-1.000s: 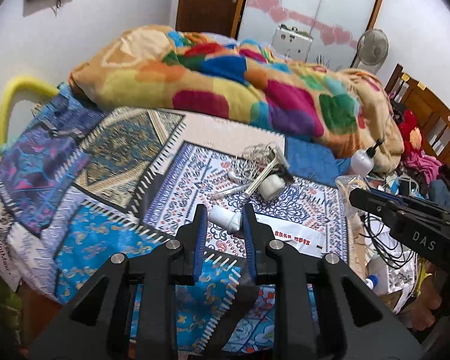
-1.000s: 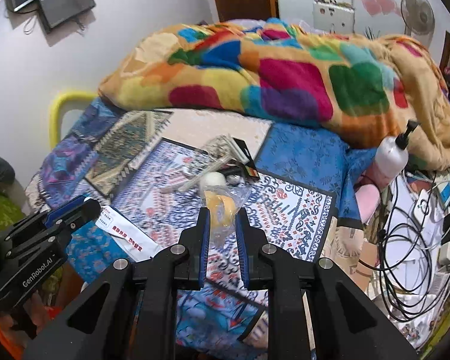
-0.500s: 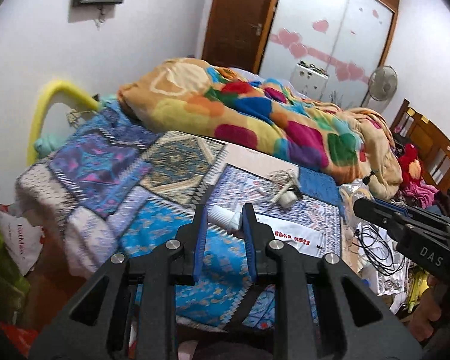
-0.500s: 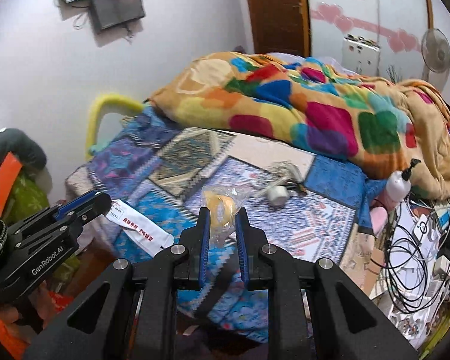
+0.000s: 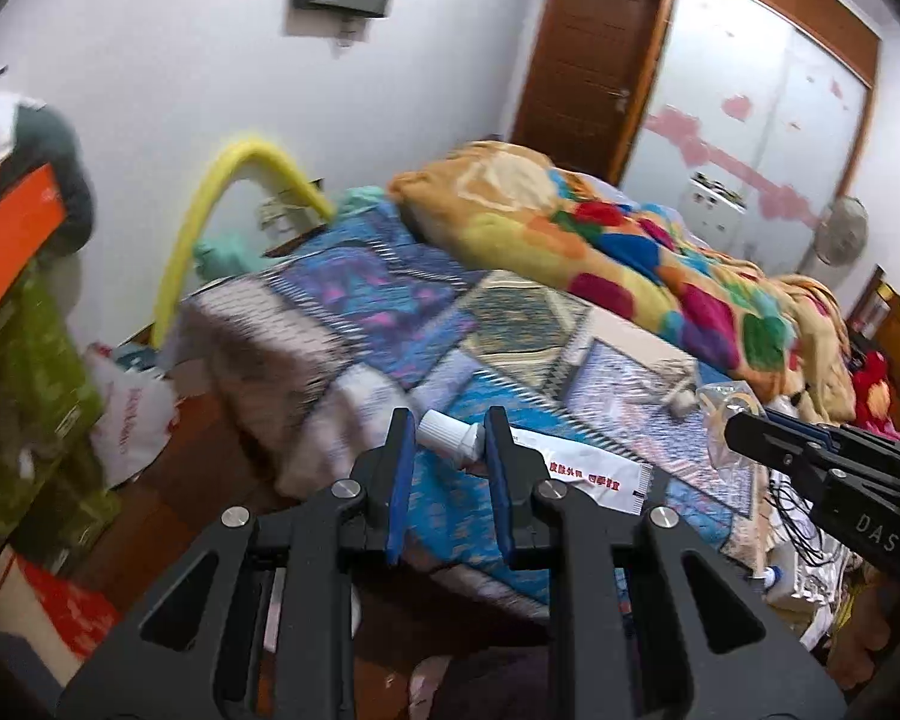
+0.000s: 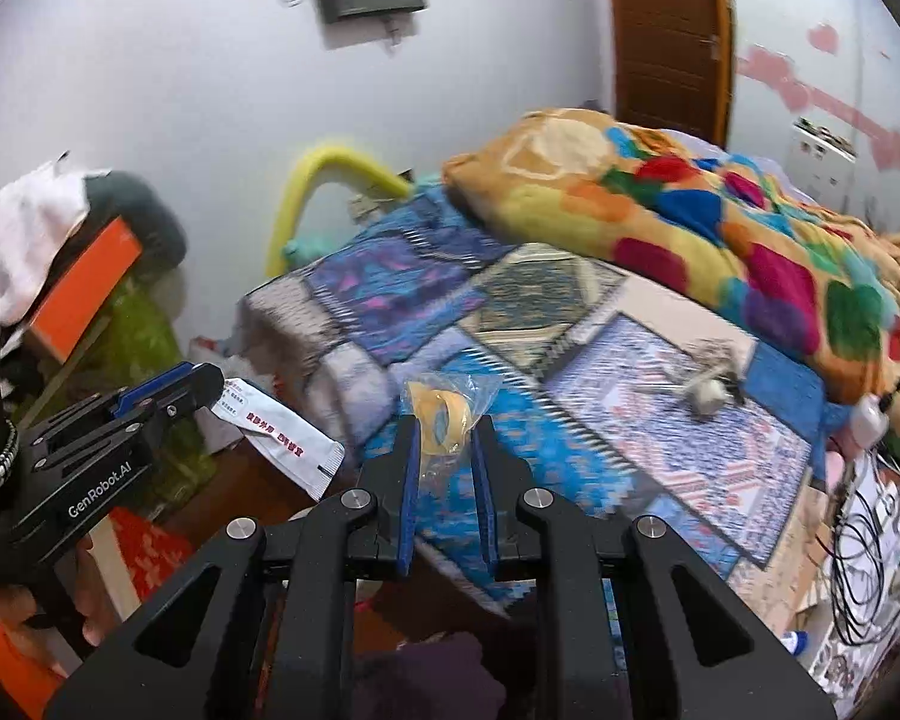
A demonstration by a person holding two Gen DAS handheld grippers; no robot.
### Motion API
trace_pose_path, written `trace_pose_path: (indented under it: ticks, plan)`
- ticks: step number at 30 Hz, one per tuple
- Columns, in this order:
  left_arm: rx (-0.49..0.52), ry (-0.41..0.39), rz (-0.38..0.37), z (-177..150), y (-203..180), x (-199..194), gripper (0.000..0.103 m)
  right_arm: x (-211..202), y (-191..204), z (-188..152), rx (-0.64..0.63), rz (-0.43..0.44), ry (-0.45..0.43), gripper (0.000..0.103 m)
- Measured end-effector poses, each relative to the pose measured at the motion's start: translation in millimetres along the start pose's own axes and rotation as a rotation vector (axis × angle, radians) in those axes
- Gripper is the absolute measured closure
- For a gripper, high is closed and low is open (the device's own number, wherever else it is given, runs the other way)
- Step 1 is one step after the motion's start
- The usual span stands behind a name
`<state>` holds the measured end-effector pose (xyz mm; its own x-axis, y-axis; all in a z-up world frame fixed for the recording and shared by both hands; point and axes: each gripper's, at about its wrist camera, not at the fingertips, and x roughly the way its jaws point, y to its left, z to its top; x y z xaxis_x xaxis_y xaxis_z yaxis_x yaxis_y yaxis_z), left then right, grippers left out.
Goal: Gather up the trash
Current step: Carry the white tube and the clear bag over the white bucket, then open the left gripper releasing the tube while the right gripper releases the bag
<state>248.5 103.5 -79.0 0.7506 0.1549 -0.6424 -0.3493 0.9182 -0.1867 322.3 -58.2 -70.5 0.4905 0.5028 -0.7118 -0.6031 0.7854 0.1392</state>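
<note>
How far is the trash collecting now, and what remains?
Picked up: the left tongs are shut on a white tube, and the right tongs are shut on a clear bag of yellow tape. Neither is binned yet. A tangle of cord still lies on the bed.

Home bedroom: bed with patchwork patterned sheet (image 5: pixel 390 306), rumpled multicoloured fleece blanket (image 5: pixel 630 258), brown wooden door (image 5: pixel 588 60), white sliding wardrobe with pink hearts (image 5: pixel 768 120), cluttered floor.

I've got my left gripper (image 5: pixel 447 438) clamped on a white tube (image 5: pixel 450 437), right gripper (image 6: pixel 444 438) at its three o'clock pinching a plastic bag (image 6: pixel 447 414), both angled downward.
</note>
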Motion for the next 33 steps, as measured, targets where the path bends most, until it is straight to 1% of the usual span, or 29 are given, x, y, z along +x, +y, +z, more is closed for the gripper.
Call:
trace_pose_path:
  ticks: [7, 8, 9, 13, 19, 22, 29, 33]
  plan:
    - [-0.083, 0.016, 0.105, -25, 72, -20, 0.081, 24, 62, -5, -0.096, 0.082, 0.050, 0.088]
    - [-0.097, 0.026, 0.119, -30, 83, -19, 0.081, 34, 80, -7, -0.126, 0.103, 0.072, 0.088]
    - [-0.107, 0.033, 0.129, -34, 90, -19, 0.081, 34, 80, -7, -0.126, 0.103, 0.072, 0.088]
    - [-0.139, 0.079, 0.194, -55, 123, -8, 0.081, 57, 112, -14, -0.177, 0.142, 0.126, 0.088]
    - [-0.196, 0.178, 0.258, -86, 168, 18, 0.081, 107, 147, -28, -0.227, 0.194, 0.256, 0.088]
    - [-0.218, 0.245, 0.282, -103, 186, 39, 0.081, 133, 158, -37, -0.239, 0.208, 0.327, 0.088]
    - [-0.243, 0.415, 0.319, -146, 212, 94, 0.081, 204, 170, -60, -0.236, 0.207, 0.505, 0.088]
    - [-0.258, 0.495, 0.322, -163, 221, 123, 0.081, 236, 176, -74, -0.241, 0.201, 0.586, 0.088]
